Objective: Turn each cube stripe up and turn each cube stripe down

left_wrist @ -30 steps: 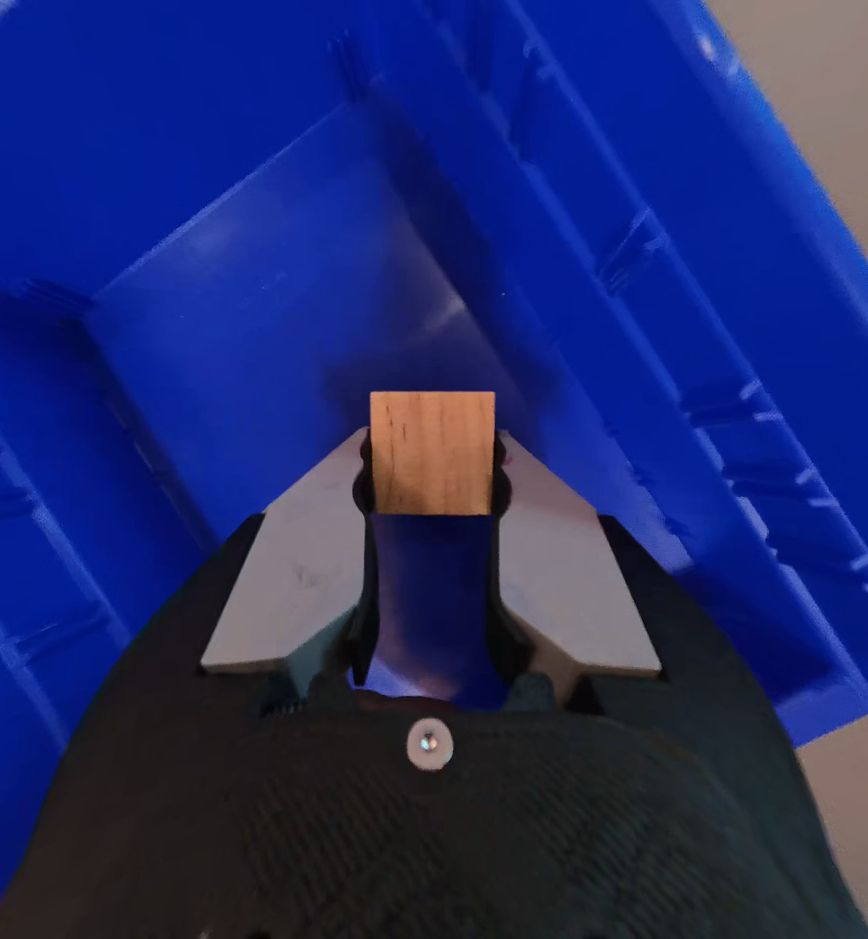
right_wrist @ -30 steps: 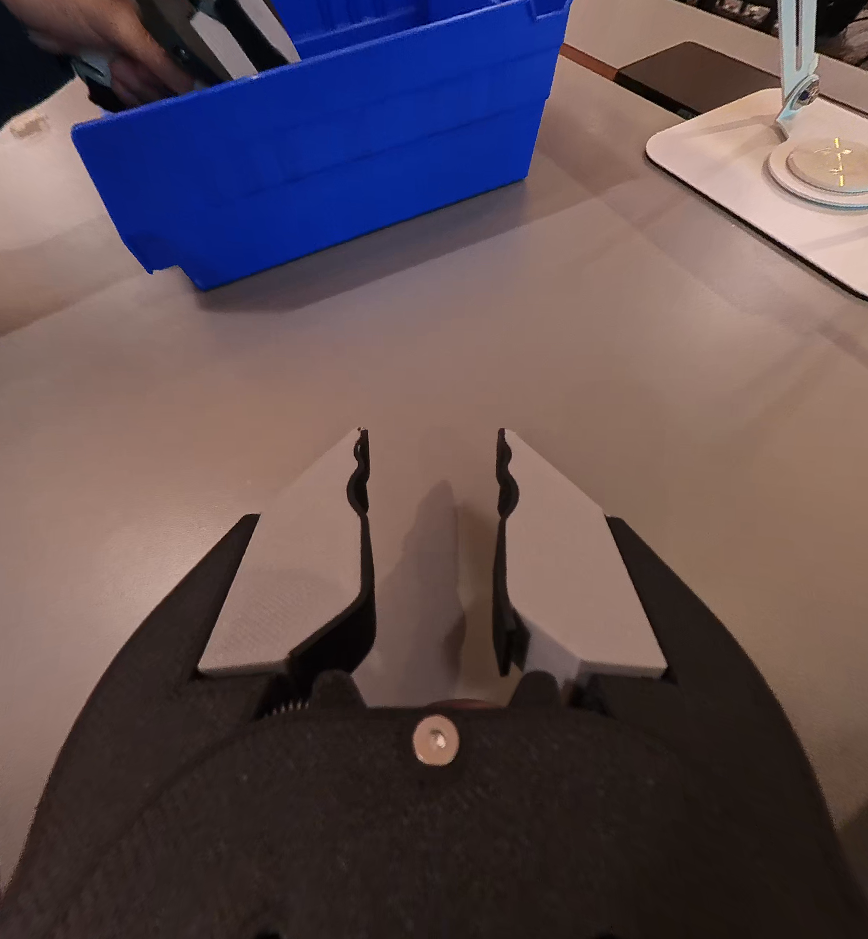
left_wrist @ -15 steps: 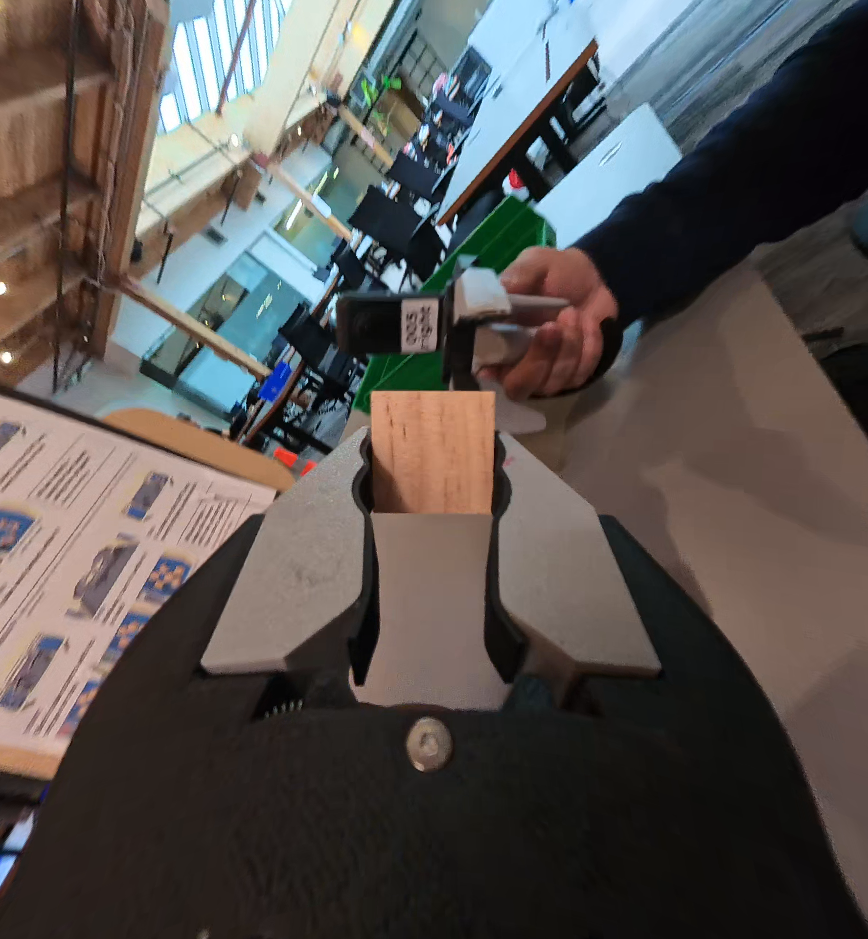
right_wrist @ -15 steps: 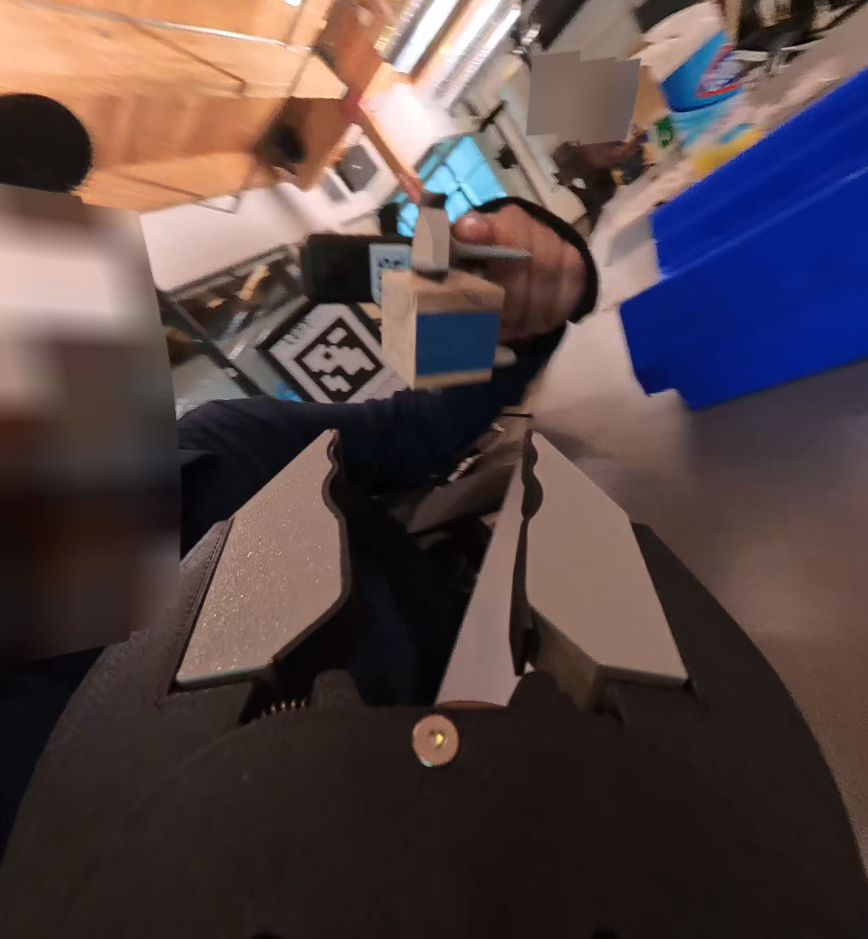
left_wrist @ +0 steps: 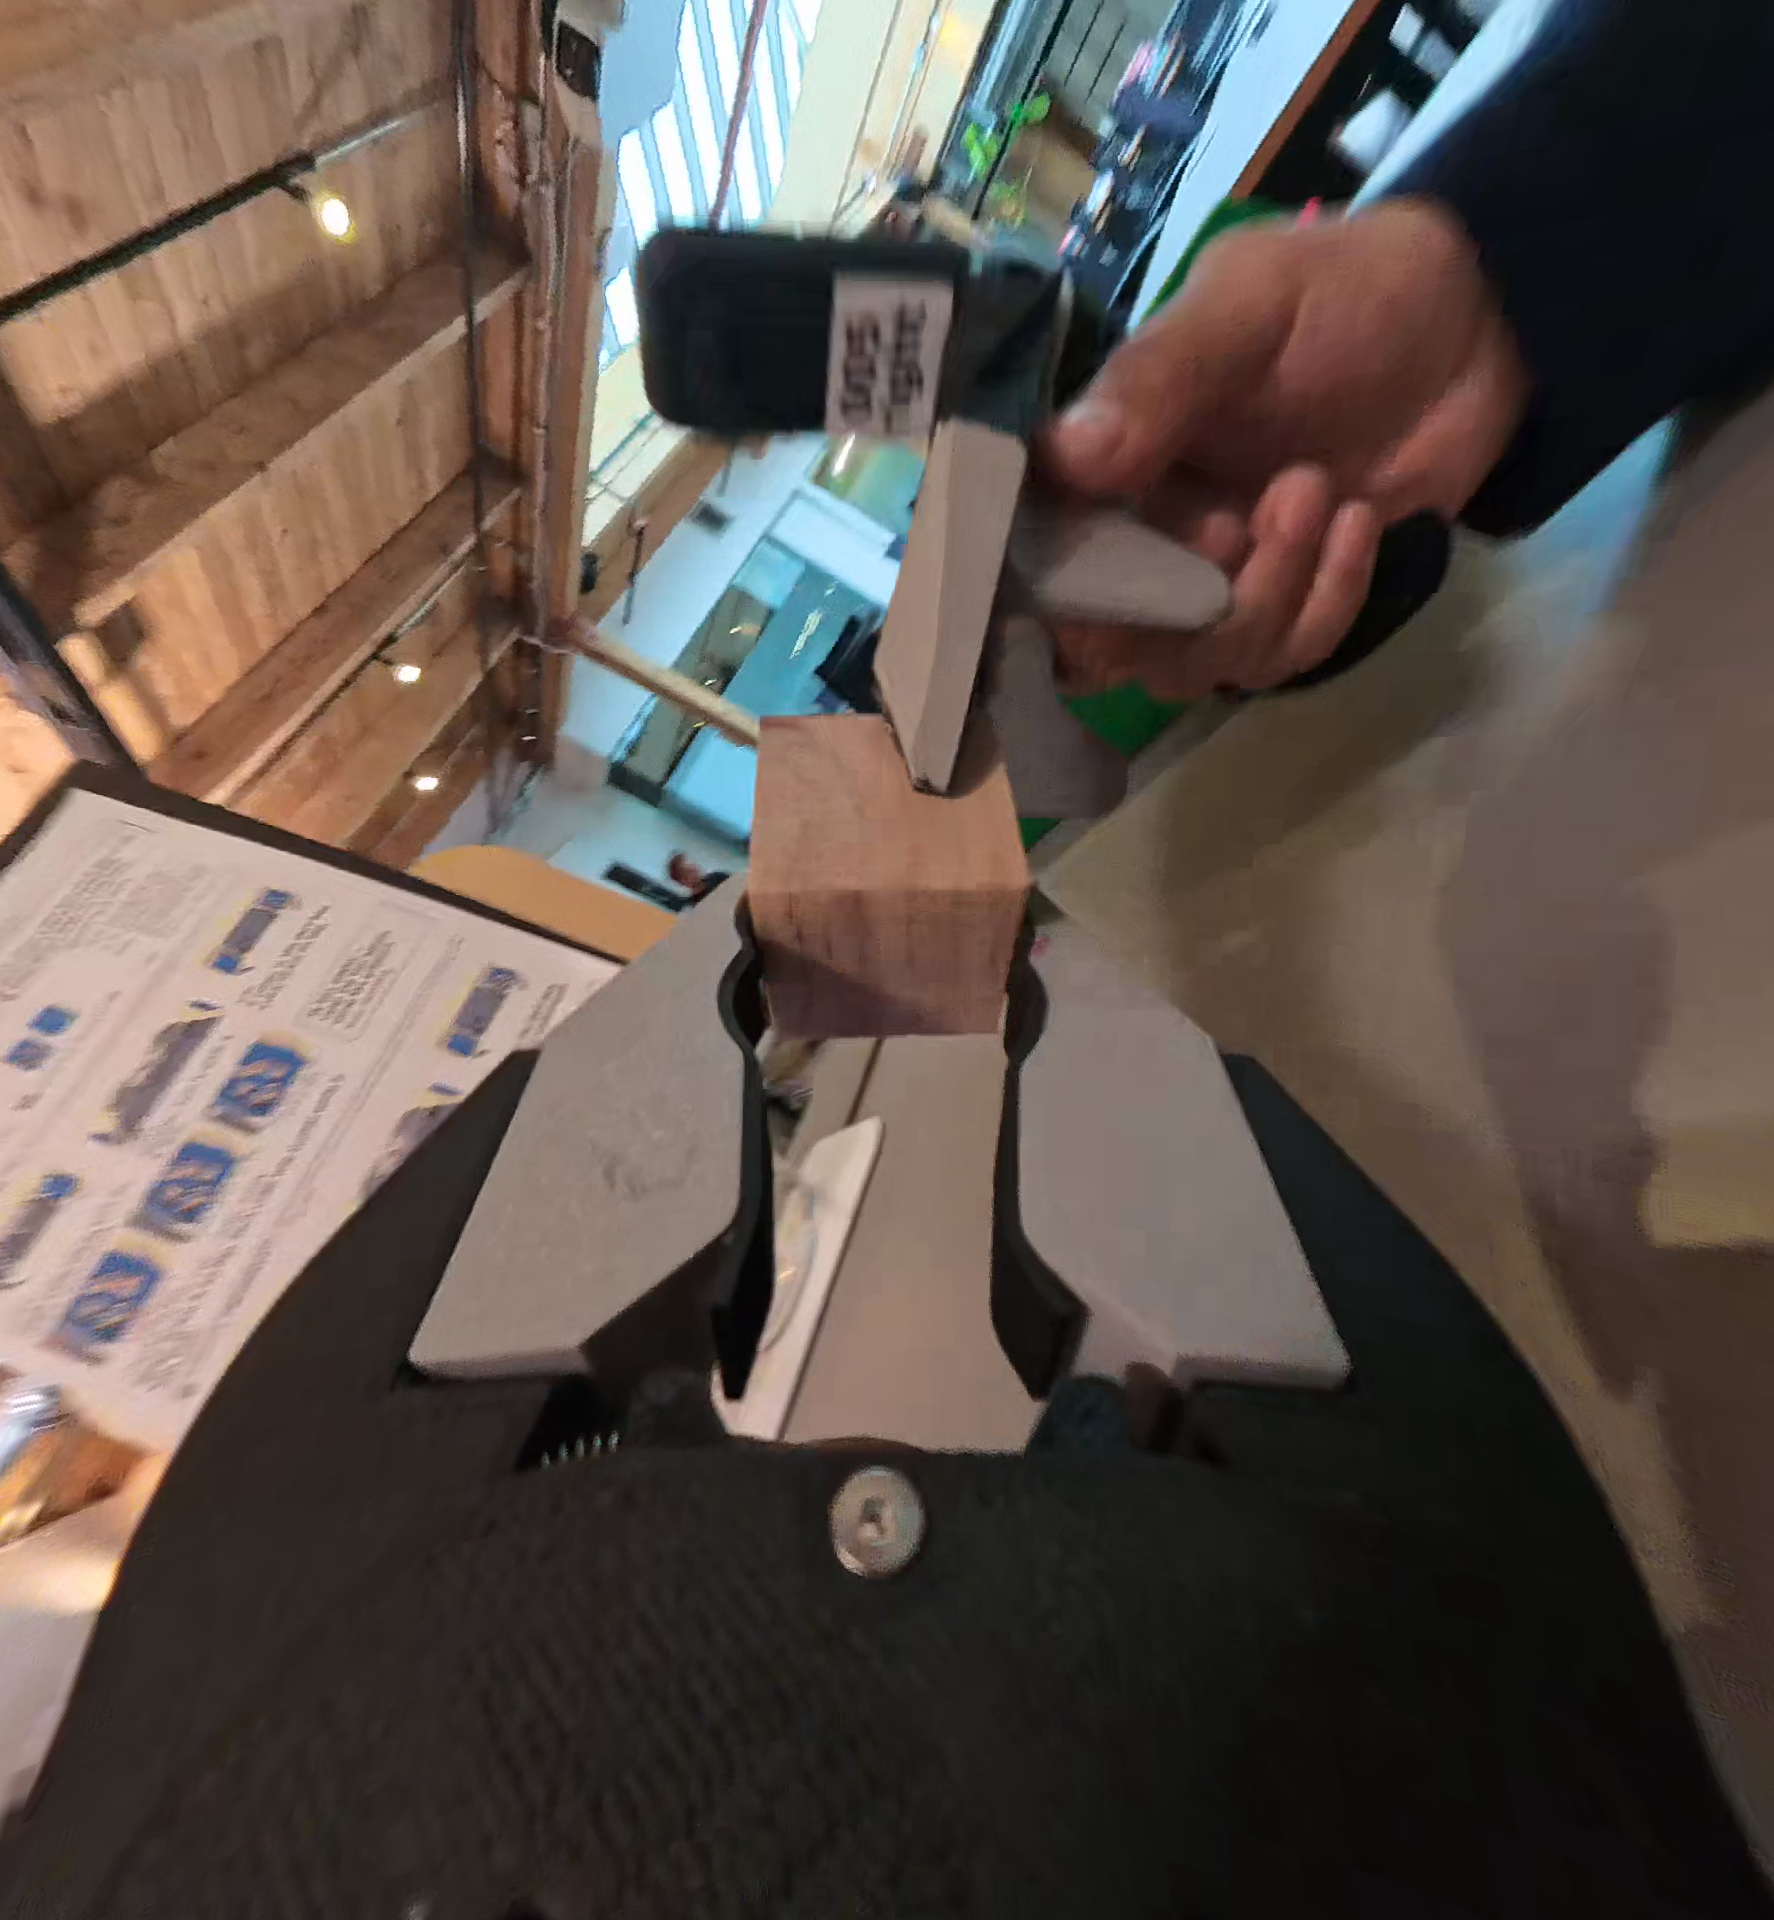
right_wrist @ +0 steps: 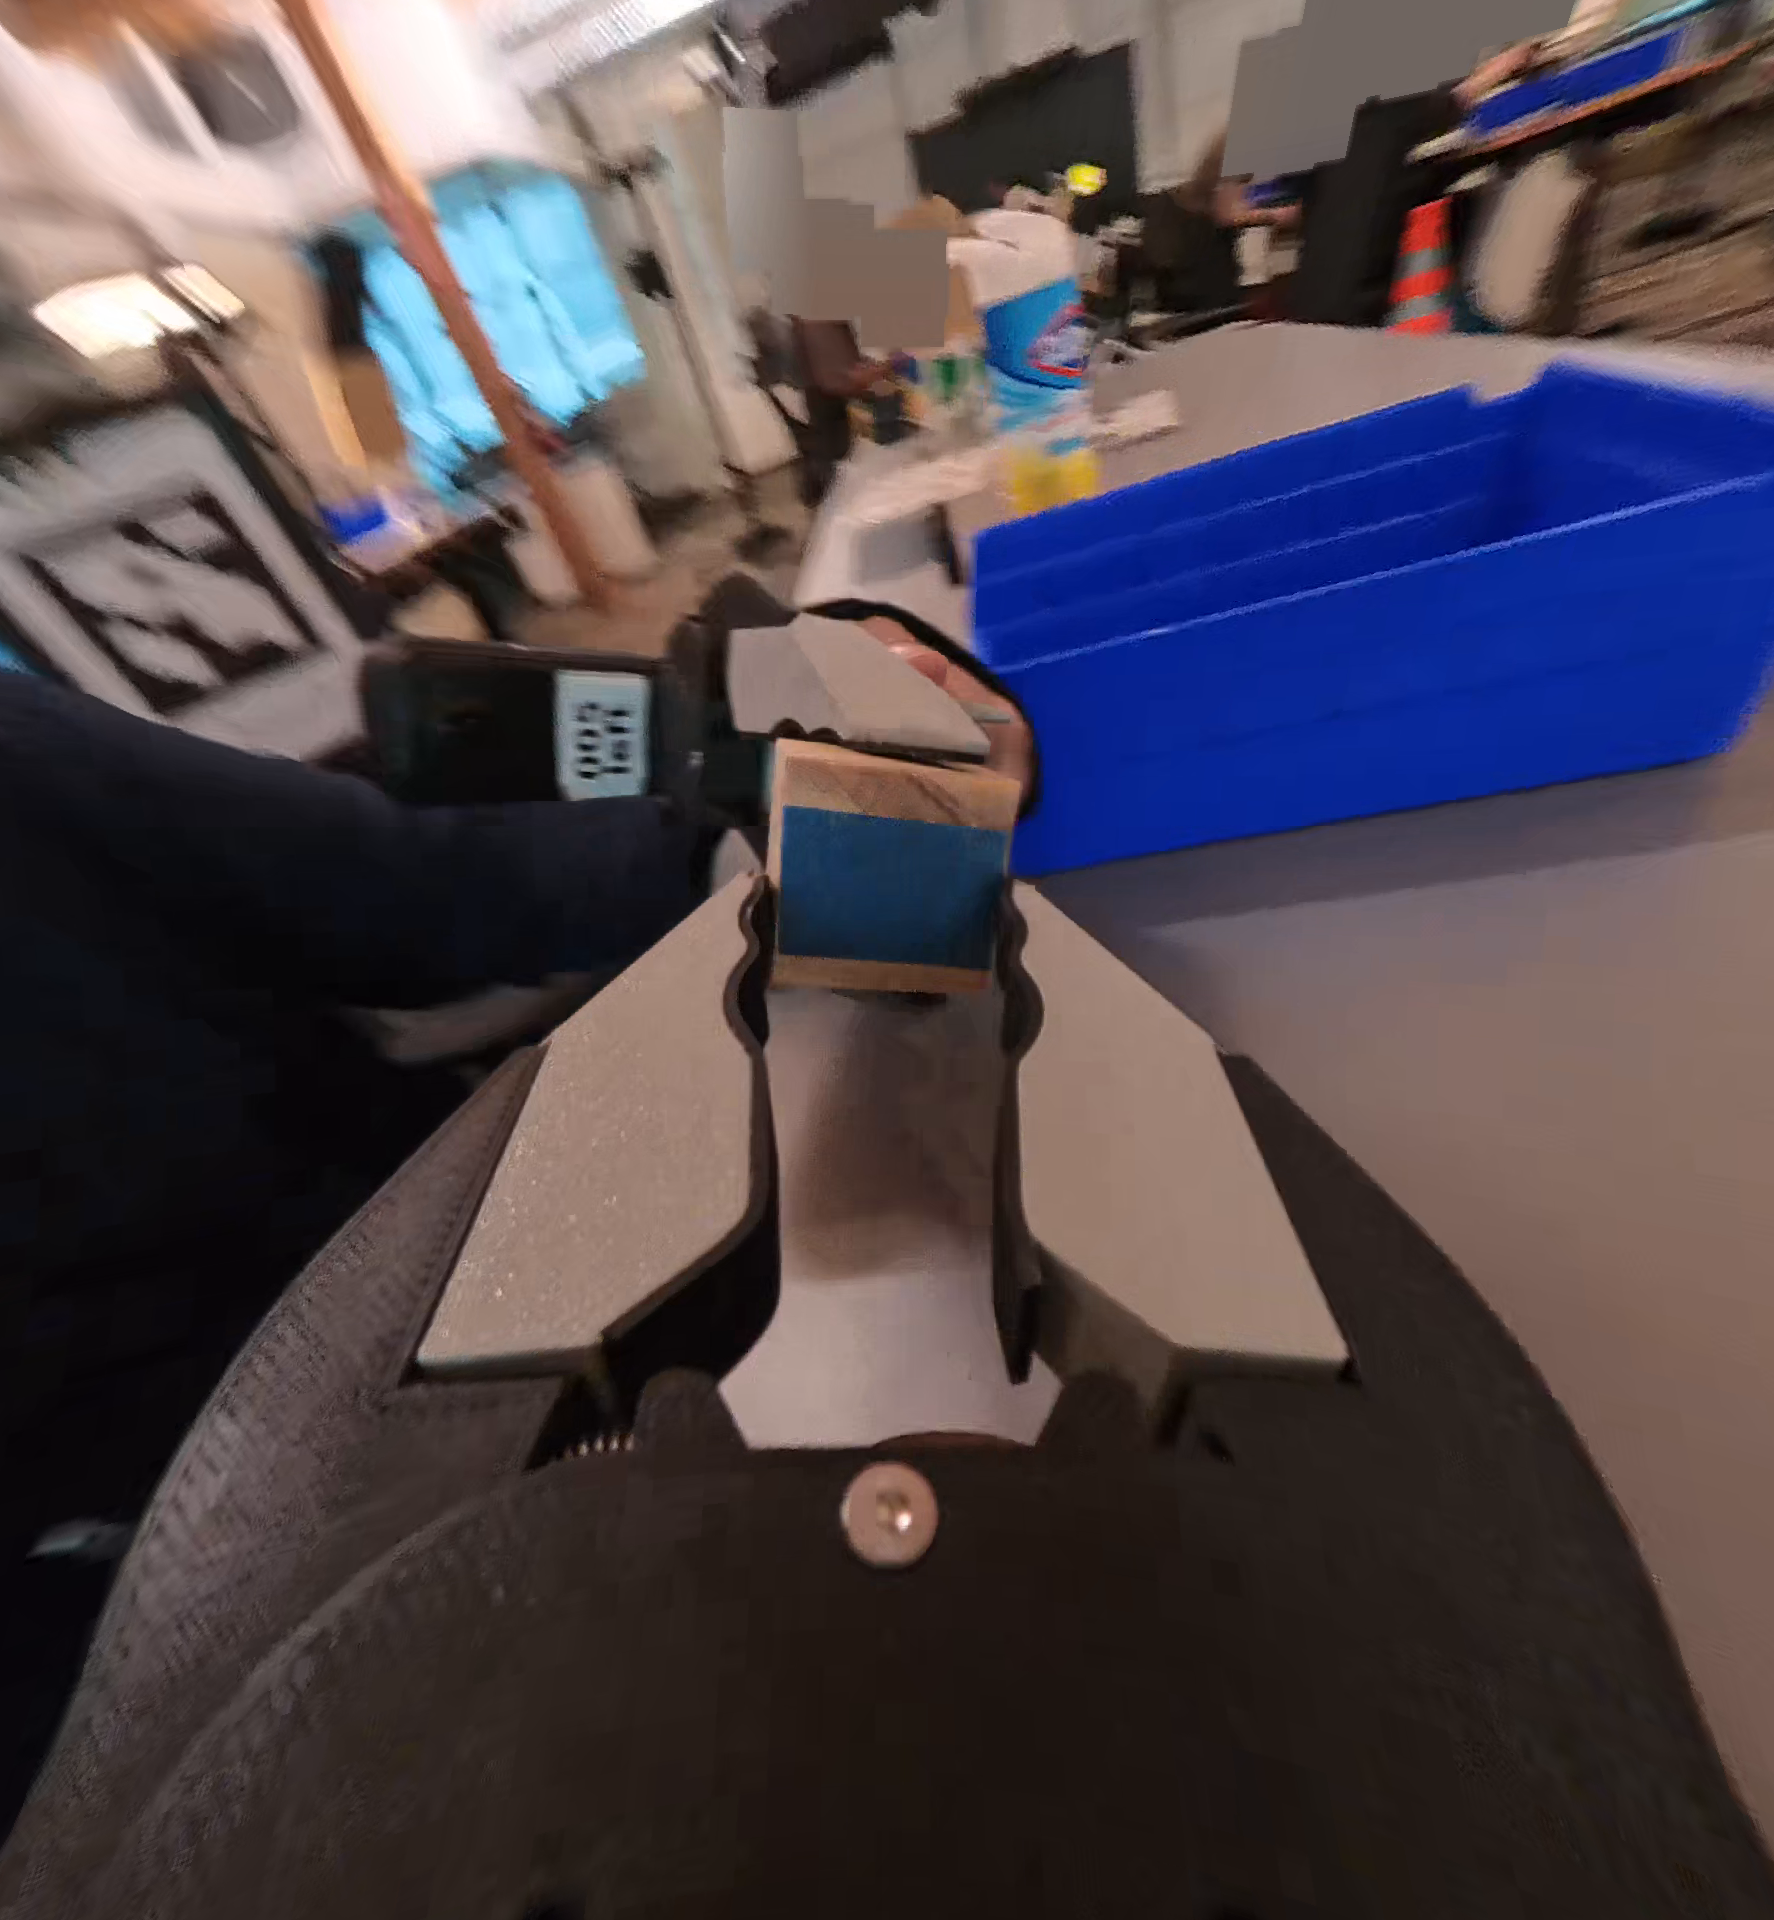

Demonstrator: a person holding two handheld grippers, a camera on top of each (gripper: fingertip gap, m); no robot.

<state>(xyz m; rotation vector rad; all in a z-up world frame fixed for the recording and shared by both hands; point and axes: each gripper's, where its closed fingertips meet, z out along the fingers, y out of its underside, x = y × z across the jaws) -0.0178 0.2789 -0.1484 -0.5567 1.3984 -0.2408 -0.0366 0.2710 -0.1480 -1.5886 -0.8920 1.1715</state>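
Observation:
A wooden cube [left_wrist: 888, 914] is held in the air between both grippers. My left gripper [left_wrist: 883, 930] is shut on its two sides at the fingertips. In the right wrist view the cube [right_wrist: 888, 894] turns a face with a wide blue stripe toward the camera. My right gripper [right_wrist: 881, 902] has its fingertips closed against the cube's left and right sides. One of the left gripper's fingers [right_wrist: 852, 691] lies over the cube's top there. In the left wrist view a right gripper finger [left_wrist: 940, 623] comes down onto the cube from above, held by a hand [left_wrist: 1278, 436].
A blue plastic bin [right_wrist: 1382, 644] stands on the grey table [right_wrist: 1485, 1091] to the right of the cube. A printed sheet with blue pictures [left_wrist: 187, 1091] stands at the left. Room furniture shows blurred behind.
My left gripper lifted the cube out of the blue bin and turned it sideways. My right gripper rose from the table, swung toward the cube and closed its fingers on it.

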